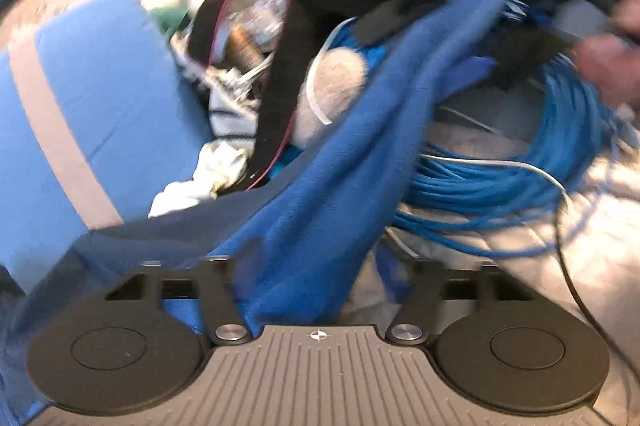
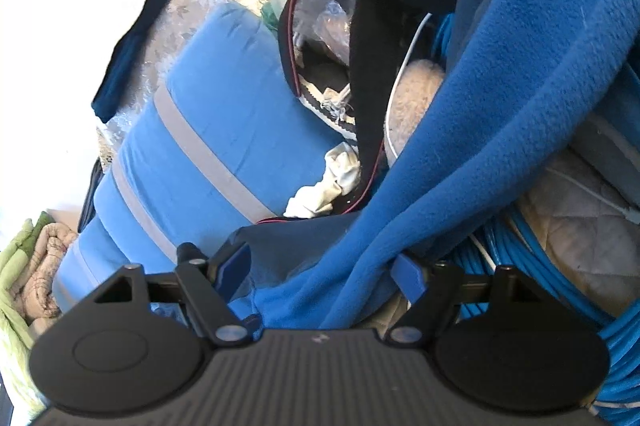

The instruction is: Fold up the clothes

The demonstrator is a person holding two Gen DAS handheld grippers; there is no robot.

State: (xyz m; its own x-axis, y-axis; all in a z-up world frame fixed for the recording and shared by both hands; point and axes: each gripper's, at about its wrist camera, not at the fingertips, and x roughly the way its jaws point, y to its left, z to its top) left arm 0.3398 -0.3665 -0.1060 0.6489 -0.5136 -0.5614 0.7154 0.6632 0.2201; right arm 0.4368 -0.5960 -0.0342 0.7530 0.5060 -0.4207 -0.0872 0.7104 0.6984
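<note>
One garment: blue fleece [image 2: 460,153], thick and fuzzy, lay draped over a cluttered pile, between both hand-held grippers.
Risk: fleece could drag the coiled blue cable [image 1: 520,177].
Right hand-held gripper [image 2: 324,268]: apart, fleece between fingers.
Left hand-held gripper [image 1: 316,266]: grip unclear, fingers hidden.

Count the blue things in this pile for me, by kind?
Royal blue fleece garment: 1
Light blue folded cloth with grey stripes: 1
Coil of bright blue cable: 1
Dark navy cloth at the back: 1
Total: 4
</note>
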